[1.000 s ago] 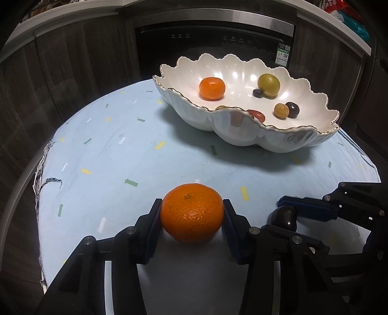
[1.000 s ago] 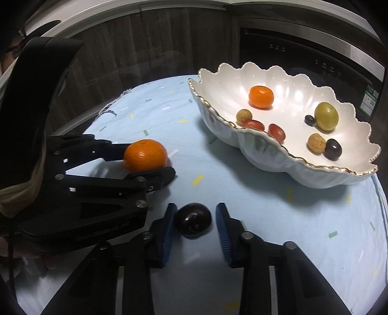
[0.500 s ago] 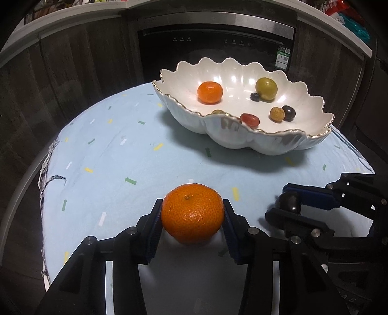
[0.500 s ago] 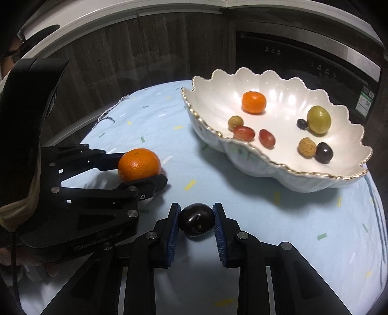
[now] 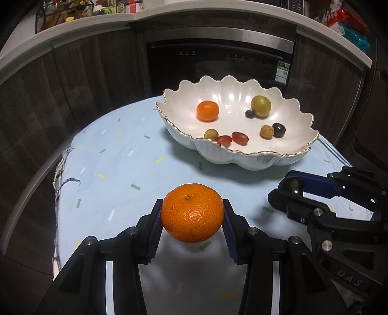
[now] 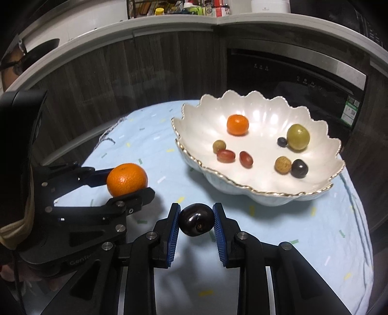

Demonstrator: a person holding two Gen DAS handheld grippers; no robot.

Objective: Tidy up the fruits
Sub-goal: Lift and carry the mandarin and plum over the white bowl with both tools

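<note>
The bowl point(image 5: 242, 155) rim partly hides a red grape point(image 5: 223, 140); shelf jars point(image 6: 206, 9) are perhaps too blurred to identify.

Left gripper point(image 5: 192, 215) clamps mandarin point(image 5: 192, 212), lifted off cloth point(image 5: 116, 169). Bowl point(image 5: 242, 157) far right; right gripper point(image 5: 291, 191) near right, pinching dark fruit point(image 5: 293, 184).

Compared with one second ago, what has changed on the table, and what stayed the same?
Both fruits have left the cloth. The left gripper has lifted the large mandarin, and the right gripper, whose fingers stood apart from the dark plum before, has closed on it and raised it too. The white bowl and the fruits in it have not moved.
</note>
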